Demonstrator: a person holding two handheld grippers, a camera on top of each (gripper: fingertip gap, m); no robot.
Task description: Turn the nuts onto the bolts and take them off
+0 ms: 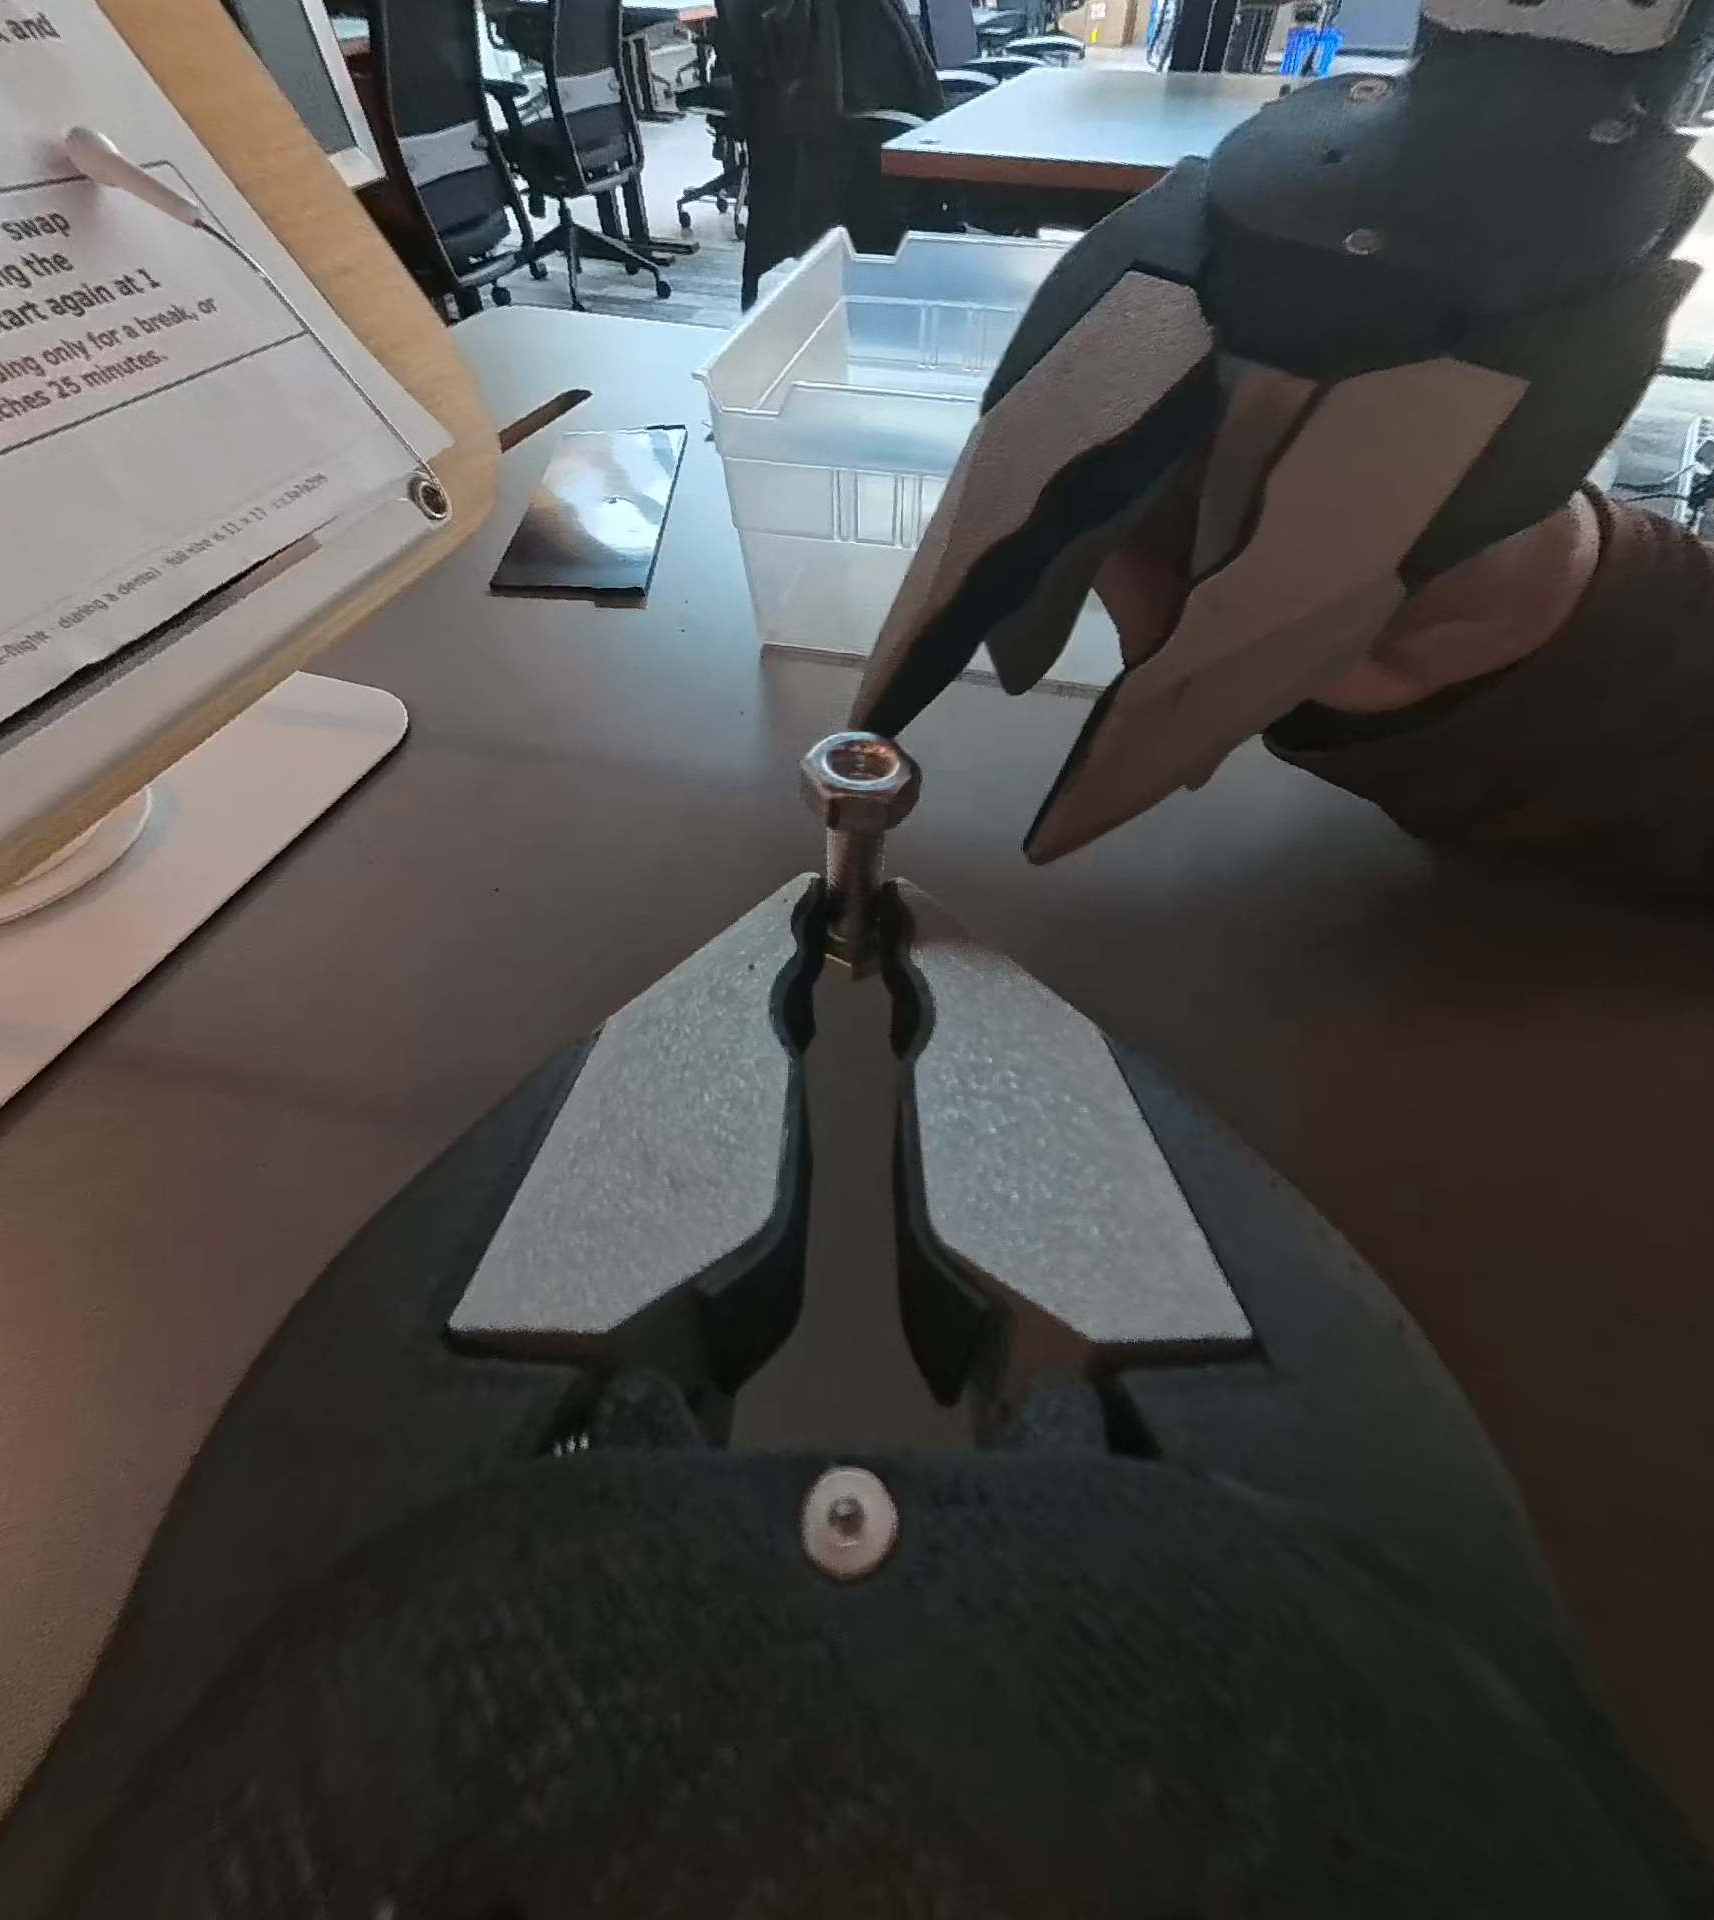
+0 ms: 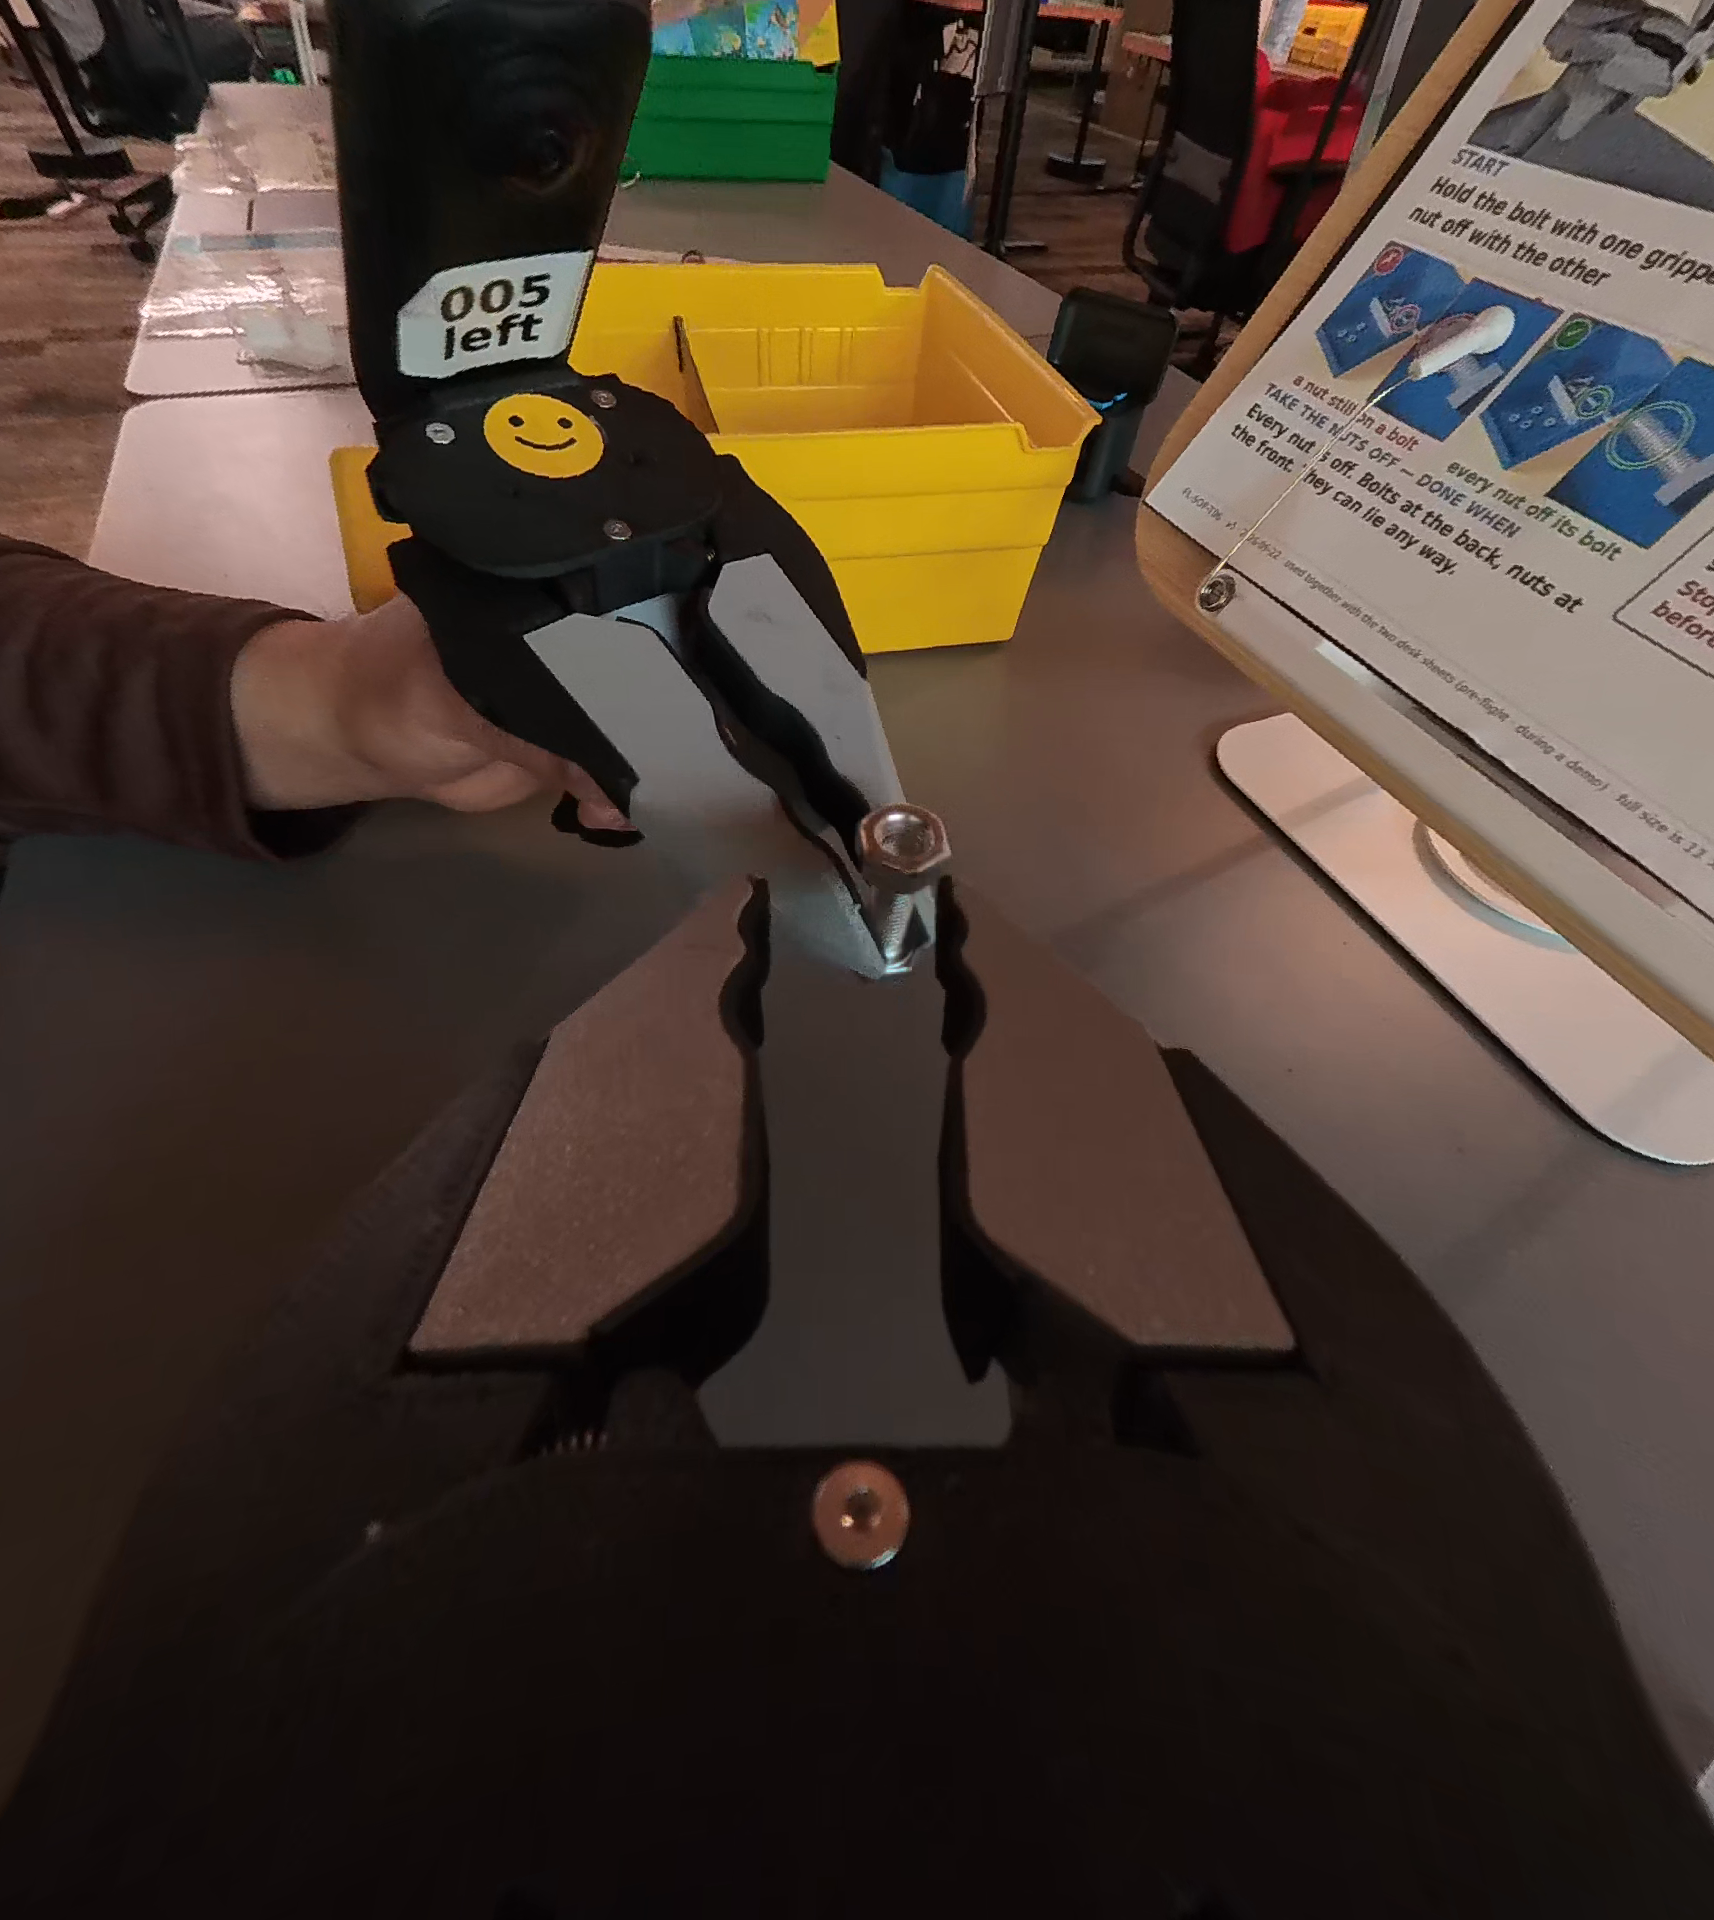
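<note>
Left wrist view: left gripper (image 1: 851, 914) clenched on the lower end of a bolt (image 1: 845, 878), shaft standing upright above the 2 fingertips. Nut (image 1: 860, 779) threaded at the very top of the bolt, hex face turned toward the camera. Right gripper (image 1: 946, 779) reaching in from the upper right, spread apart, 1 fingertip touching the nut's upper edge, the other off to the right and clear of it. Hand (image 1: 1455, 623) wrapped behind that gripper. Clear plastic bin (image 1: 801, 436) farther back on the dark table (image 1: 417, 1039), with a dark flat plate (image 1: 593, 509) to its left and an instruction sheet on a wooden stand (image 1: 157, 343) at the far left.

Right wrist view: right gripper (image 2: 851, 914) released, the 2 fingers wide apart with the bolt (image 2: 900, 925) near the right fingertip. Nut (image 2: 901, 840) at the bolt's top. Left gripper (image 2: 884, 935) coming down from the upper left, gripping the bolt's lower end. Yellow bin (image 2: 936, 499) behind.
</note>
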